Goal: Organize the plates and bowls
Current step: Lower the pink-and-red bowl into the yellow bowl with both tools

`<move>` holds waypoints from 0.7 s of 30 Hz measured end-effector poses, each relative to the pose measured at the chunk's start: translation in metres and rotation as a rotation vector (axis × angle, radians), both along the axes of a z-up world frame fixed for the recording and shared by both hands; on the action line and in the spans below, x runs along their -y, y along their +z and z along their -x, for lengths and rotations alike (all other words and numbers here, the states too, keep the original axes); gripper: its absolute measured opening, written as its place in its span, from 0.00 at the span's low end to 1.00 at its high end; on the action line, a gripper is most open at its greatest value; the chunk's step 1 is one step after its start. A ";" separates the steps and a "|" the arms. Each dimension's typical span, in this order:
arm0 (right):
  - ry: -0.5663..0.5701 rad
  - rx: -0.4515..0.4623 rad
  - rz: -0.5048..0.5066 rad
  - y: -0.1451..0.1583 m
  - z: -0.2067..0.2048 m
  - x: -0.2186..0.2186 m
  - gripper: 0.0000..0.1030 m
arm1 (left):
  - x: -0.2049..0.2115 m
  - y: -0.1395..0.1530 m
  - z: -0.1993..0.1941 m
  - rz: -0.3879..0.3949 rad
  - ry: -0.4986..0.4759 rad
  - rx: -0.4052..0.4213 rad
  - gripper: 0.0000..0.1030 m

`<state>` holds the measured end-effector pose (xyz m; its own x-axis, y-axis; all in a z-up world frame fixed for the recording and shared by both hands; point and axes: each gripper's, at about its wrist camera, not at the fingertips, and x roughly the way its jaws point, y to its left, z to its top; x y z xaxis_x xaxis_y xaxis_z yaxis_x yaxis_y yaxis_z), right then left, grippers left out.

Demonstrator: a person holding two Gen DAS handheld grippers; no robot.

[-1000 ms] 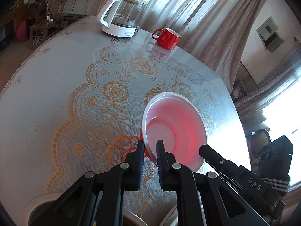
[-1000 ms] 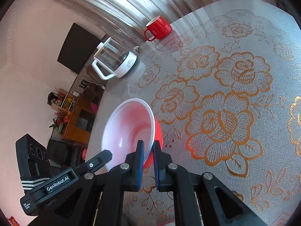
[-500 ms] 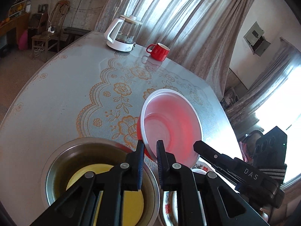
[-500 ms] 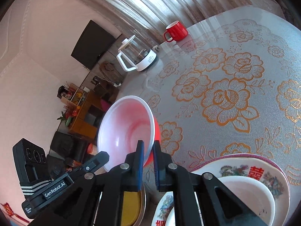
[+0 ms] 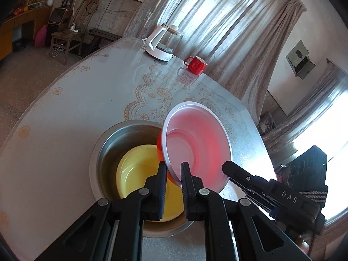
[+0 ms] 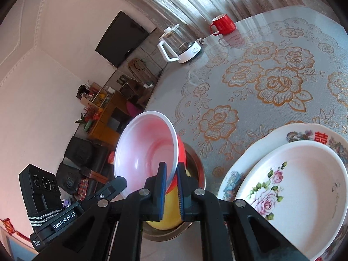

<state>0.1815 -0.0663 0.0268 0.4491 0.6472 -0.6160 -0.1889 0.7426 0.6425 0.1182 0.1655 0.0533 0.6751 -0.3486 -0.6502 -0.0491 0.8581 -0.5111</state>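
Left wrist view: left hand-held gripper (image 5: 174, 184) pinching near rim of red bowl (image 5: 198, 145), tilted above yellow bowl (image 5: 139, 174) inside steel basin (image 5: 104, 143). Right hand-held gripper (image 6: 171, 187) pinching opposite rim. Flowered plates (image 6: 291, 174) just beside on surface (image 5: 65, 113)

White letters reading "DAS" stand on the side of the black right tongs (image 5: 232, 169), seen from the left wrist camera, just beside the red plastic bowl with the white inside (image 5: 196, 143). From the right wrist camera, a small white label reading "GenRobot.AI" sits on the black left tongs (image 6: 121, 181), below and to the left of that bowl. To the bowl's right, the large white flower-patterned plate (image 6: 304, 133) carries a red Chinese double-happiness character on its far rim. No other writing is legible.
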 end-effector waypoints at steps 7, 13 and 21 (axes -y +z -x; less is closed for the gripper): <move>0.024 -0.025 0.021 -0.014 0.014 -0.008 0.08 | -0.005 -0.020 0.012 0.024 0.012 -0.034 0.12; 0.040 -0.055 0.041 -0.025 0.017 -0.015 0.08 | -0.007 -0.031 0.016 0.001 0.022 -0.053 0.12; 0.052 -0.066 0.081 -0.033 0.018 -0.023 0.11 | -0.008 -0.043 0.012 -0.029 0.035 -0.077 0.12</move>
<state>0.1638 -0.0438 -0.0060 0.3727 0.6154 -0.6945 -0.1877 0.7830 0.5930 0.1059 0.1737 0.0101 0.6340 -0.3063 -0.7101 -0.1171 0.8696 -0.4797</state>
